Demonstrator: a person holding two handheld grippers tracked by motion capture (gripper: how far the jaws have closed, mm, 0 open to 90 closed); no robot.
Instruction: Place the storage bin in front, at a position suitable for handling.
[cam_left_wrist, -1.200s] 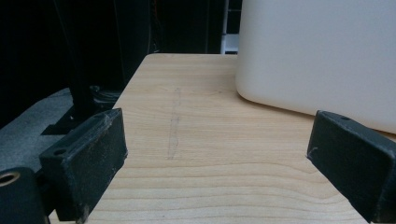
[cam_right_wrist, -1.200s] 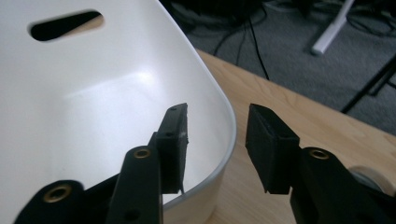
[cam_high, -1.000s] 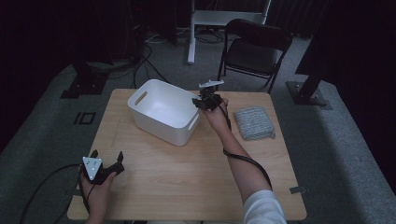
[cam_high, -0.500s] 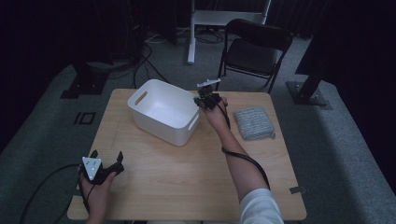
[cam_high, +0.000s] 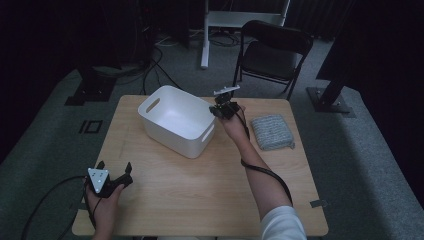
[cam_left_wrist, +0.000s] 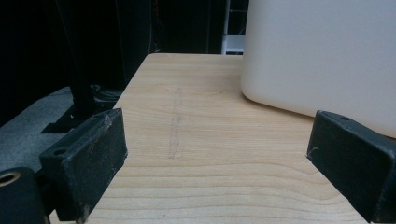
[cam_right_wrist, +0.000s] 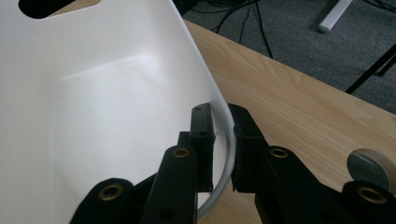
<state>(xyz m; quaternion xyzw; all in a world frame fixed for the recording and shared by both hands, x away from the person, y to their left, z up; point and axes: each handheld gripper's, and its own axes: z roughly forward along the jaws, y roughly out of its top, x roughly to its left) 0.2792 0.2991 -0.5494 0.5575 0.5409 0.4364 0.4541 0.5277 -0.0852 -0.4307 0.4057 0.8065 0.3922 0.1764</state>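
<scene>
From above, a white moulded-plastic bin with cut-out handles (cam_high: 177, 120) is seen on the wooden tabletop (cam_high: 200, 180), its right rim pinched by the right gripper (cam_high: 223, 109), whose jaws have just been closing; the left gripper (cam_high: 114, 175) is held released near the front-left corner. In the right gripper view the thin wall (cam_right_wrist: 219, 98) is clamped between both jaws. The bin is judged light, stiff and slick, best taken at the rim
</scene>
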